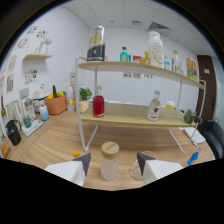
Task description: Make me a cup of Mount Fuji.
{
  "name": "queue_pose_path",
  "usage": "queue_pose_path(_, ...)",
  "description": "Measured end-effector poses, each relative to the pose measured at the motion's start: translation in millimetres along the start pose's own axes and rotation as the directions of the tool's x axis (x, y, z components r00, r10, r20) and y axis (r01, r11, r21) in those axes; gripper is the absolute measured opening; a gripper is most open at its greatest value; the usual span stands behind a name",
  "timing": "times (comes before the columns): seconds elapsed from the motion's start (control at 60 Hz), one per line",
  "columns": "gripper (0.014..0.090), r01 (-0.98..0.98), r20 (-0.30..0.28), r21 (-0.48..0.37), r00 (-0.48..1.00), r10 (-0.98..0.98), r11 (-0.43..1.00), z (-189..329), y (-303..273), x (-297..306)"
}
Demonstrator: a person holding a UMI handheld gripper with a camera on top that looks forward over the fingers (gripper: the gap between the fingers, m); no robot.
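Note:
My gripper (pixel 113 160) is open, its white fingers with dark tips (pixel 84 161) spread wide low over the wooden table. A clear glass jar with a cork lid (pixel 109 159) stands upright on the table between the fingertips, with a gap on each side. A clear empty glass (pixel 136 170) sits close to the right finger's inner side. Beyond them, a two-tier wooden shelf (pixel 125 118) carries a bottle of red liquid (pixel 98 106) and a small bottle with a red label (pixel 154 109) on its lower tier.
The top tier holds a dark-labelled canister (pixel 96 44), a teal bottle (pixel 124 54), a white bottle (pixel 156 48) and a box (pixel 191 68). An orange pot (pixel 56 104) and a black kettle (pixel 13 132) stand left. A blue item (pixel 192 158) lies right.

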Motion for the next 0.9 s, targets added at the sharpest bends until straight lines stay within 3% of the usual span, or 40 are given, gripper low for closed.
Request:
queue_pose_path(0.283,0.0864,-0.065,-0.086,-0.022,0.994,0.063,0.998,-48.9,-15.1,78.2)
queue_pose_path(0.533,0.0853,-0.156,-0.103,0.088,0.981,0.165,0.984,-65.3,-156.6,121.1)
queue_pose_path(0.75,0.0857,-0.137,-0.074,0.208,0.985,0.155,0.969,-31.4,-273.1,128.7)
queue_pose_path(0.9,0.0850,-0.102,-0.086,0.212,0.989,0.123,0.972,20.5,-297.7,136.5)
